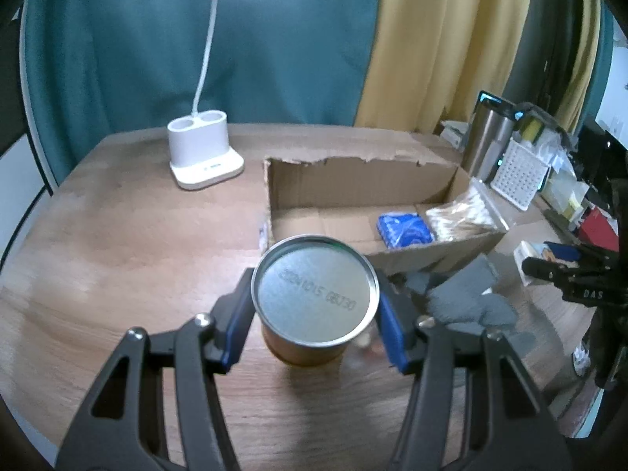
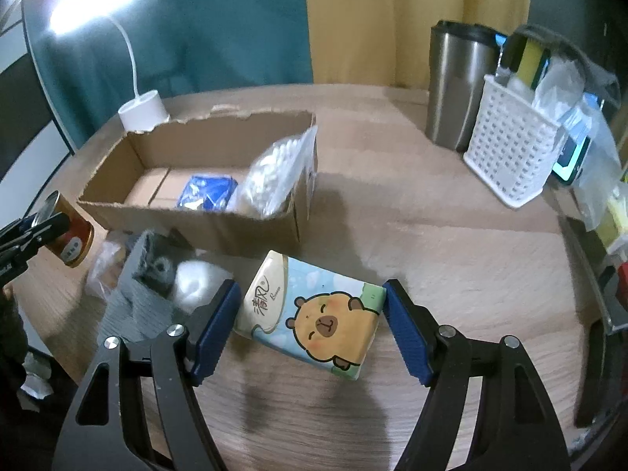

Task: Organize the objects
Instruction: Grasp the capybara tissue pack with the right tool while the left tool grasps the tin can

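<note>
Spreading across both views, the round wooden table carries everything, with teal and yellow curtains hanging behind it. On it sits the torn-edged cardboard box, open on top, holding a blue packet and a clear bag of cotton swabs at one end. Beside the box stand a white lamp base, a steel tumbler and a white perforated basket stuffed with items too blurred to name.

In front of the box lies a tissue pack printed with a brown cartoon animal on pale blue. It sits tilted between the blue pads of the right gripper; the left pad touches it, though whether the pack is clamped or lifted cannot be told. The left gripper holds a can, pads pressed on both sides, just in front of the box's near wall. The can shows a silver end stamped with a date code and an orange-brown body, red and gold in the right view. A grey cloth lies crumpled near it, its shape hard to make out.
</note>
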### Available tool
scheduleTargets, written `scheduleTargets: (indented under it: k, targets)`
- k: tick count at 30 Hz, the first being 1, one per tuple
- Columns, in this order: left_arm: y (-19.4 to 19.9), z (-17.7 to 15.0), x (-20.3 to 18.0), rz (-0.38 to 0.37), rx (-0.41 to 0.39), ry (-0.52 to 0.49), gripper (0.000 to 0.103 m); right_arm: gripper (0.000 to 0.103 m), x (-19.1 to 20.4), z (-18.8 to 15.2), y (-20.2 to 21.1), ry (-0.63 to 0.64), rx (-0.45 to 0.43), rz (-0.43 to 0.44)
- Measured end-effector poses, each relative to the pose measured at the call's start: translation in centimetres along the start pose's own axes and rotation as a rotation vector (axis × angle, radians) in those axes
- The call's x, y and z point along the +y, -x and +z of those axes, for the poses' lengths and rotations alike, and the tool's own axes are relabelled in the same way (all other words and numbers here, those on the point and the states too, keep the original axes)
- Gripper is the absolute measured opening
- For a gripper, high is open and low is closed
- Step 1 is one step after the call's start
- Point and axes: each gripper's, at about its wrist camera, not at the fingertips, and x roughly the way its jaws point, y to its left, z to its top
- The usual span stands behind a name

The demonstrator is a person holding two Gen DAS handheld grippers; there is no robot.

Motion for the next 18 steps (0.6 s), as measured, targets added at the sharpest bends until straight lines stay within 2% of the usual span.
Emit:
scheduleTargets:
  k: [18]
  targets:
    - [3.0, 2.6, -0.5, -0.005, -0.082, -0.006, 0.058, 0.077, 0.3, 1.8, 2.7, 0.025, -0.087, 0.03]
